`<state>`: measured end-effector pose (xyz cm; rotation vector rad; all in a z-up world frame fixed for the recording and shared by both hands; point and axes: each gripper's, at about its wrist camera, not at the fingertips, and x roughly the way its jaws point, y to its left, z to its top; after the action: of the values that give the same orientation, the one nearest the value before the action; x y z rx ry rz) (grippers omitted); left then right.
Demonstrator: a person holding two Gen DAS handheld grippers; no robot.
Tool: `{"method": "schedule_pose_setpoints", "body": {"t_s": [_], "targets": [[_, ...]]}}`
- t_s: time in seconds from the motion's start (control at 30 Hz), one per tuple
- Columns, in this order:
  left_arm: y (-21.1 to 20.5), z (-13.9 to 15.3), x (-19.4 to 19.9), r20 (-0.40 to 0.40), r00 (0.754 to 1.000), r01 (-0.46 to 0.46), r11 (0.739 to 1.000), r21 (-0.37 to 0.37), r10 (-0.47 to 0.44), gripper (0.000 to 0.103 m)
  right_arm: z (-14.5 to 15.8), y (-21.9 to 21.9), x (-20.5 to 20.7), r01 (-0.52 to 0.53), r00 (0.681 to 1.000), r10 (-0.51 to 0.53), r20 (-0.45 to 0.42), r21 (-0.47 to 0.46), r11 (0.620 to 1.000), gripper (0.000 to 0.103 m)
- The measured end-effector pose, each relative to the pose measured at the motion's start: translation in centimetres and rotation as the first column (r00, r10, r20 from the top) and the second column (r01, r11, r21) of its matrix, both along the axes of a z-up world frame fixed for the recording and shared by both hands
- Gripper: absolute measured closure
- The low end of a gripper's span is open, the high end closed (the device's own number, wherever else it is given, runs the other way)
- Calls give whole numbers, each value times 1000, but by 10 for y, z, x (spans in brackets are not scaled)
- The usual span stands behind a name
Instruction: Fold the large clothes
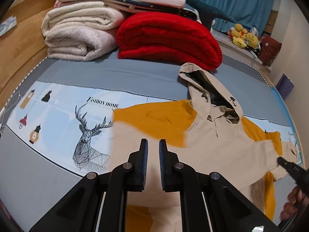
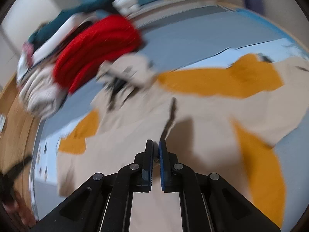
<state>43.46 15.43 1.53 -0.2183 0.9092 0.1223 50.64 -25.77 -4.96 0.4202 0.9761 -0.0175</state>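
Note:
A beige and mustard hooded jacket (image 1: 212,135) lies spread on the bed, its hood (image 1: 208,89) pointing toward the stacked bedding. My left gripper (image 1: 153,147) is shut on a raised beige fold of it, with cloth showing between the pads. At the far right the right gripper (image 1: 280,159) meets the beige sleeve edge. The right wrist view is blurred. There the right gripper (image 2: 156,145) hovers over the jacket (image 2: 135,125), jaws nearly together, and a thin dark cloth edge (image 2: 171,116) runs up from its tips.
The bed sheet (image 1: 58,116) is grey and pale blue with a deer print. A red quilt (image 1: 168,38) and folded cream blankets (image 1: 77,32) are piled behind the hood. A wooden bed frame (image 1: 19,44) curves along the left. Yellow plush toys (image 1: 243,34) sit far right. A hand (image 1: 293,205) holds the right gripper.

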Motion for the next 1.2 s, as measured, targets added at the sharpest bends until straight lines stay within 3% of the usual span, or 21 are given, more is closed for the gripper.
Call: {"method": "schedule_pose_setpoints", "body": {"t_s": [0.1,0.3,0.47,0.57,0.67,0.7,0.73,0.83,0.9,1.0,1.1,1.2], "targets": [[3,-13,4,-37,999,-5,1000,-24,4,94,-8,-38,11,91,995,-92,-29,-34,995,97],[-1,-54,15,-146,989,13,997,-73,-24,94,-22,-75,16,160,984,-166,-61,-94,983,102],[-3,-99,19,-276,960,12,990,-139,-51,94,-23,-94,14,178,983,-181,-15,-111,978,100],[-3,-129,18,-359,932,3,990,-144,-55,94,-31,-93,17,147,989,-148,-30,-37,988,97],[-1,-158,16,-440,897,-11,990,-140,-52,91,-54,-84,25,80,991,-74,-115,48,996,80],[-1,-166,15,-461,886,-16,990,-142,-52,91,-67,-81,27,64,985,-50,-167,76,995,66],[0,-169,14,-469,882,-21,989,-148,-52,90,-81,-79,28,61,973,-41,-229,79,995,58],[-4,-155,13,-440,896,-18,988,-151,-51,91,-111,-85,22,113,929,-97,-357,25,993,58],[-10,-146,13,-402,913,16,988,-154,-77,86,-122,-96,17,167,911,-133,-389,54,985,58],[-22,-155,9,-452,889,35,994,-102,-78,83,-119,-99,17,166,918,-132,-374,61,984,59],[-35,-141,4,-425,902,53,997,-63,-75,84,-110,-96,15,149,934,-138,-329,7,989,93],[-55,-109,-1,-349,930,105,994,-40,-113,83,-104,-98,14,163,940,-149,-307,20,986,94]]}}
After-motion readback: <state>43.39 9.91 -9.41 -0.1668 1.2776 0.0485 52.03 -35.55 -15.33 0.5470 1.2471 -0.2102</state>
